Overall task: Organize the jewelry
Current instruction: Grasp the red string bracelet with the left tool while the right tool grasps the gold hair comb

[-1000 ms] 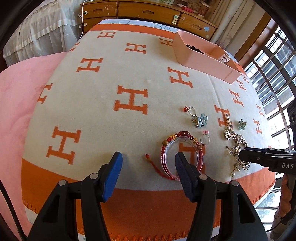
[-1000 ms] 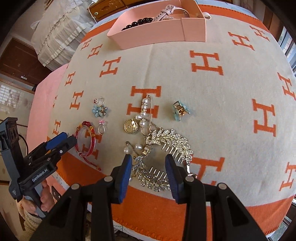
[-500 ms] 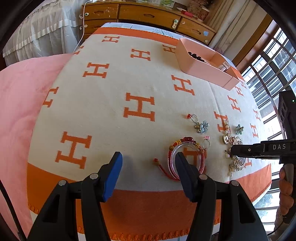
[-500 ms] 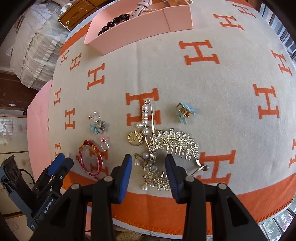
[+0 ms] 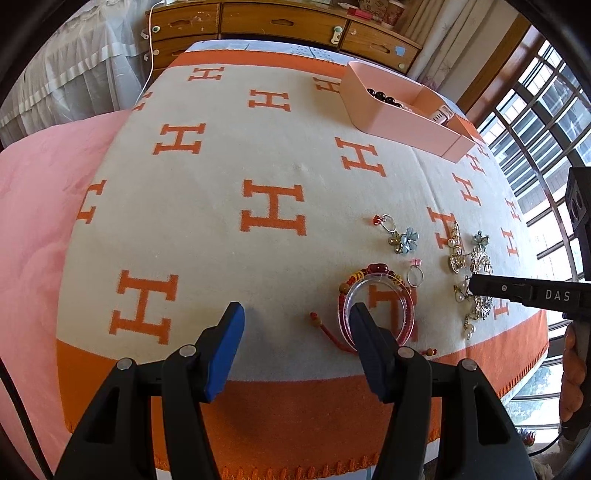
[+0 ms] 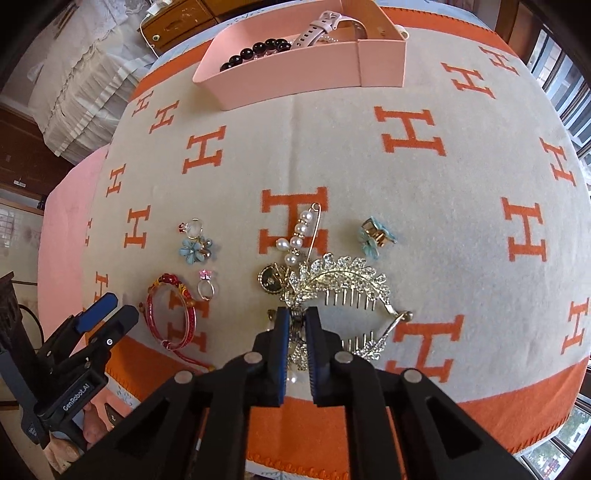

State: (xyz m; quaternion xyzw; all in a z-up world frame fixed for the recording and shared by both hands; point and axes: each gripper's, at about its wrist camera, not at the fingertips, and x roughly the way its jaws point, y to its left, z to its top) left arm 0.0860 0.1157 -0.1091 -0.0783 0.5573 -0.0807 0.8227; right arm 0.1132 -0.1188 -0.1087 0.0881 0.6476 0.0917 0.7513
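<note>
My right gripper [image 6: 297, 316] is shut on a rhinestone-and-pearl ornament [image 6: 298, 350] lying by a leaf-shaped crystal hair comb [image 6: 343, 280]; it also shows in the left wrist view [image 5: 476, 286]. My left gripper [image 5: 295, 325] is open and empty, its right finger beside a red bangle bracelet [image 5: 376, 306], which also shows in the right wrist view [image 6: 170, 314]. A pearl pin [image 6: 301, 232], gold pendant [image 6: 271, 280], blue flower clip [image 6: 375, 236], blue flower ring [image 6: 194, 251] and pink ring [image 6: 205, 286] lie on the blanket. A pink organizer box [image 6: 295, 70] stands at the far side.
The box holds a black bead bracelet [image 6: 255, 51] and a pink watch [image 6: 325, 26]. The beige blanket with orange H marks [image 5: 221, 221] covers the table. A pink bedspread [image 5: 33, 221] lies left, wooden drawers [image 5: 280, 22] behind, windows [image 5: 546, 122] right.
My right gripper has moved forward over the rhinestone ornament and closed on it. My left gripper stays open by the red bangle.
</note>
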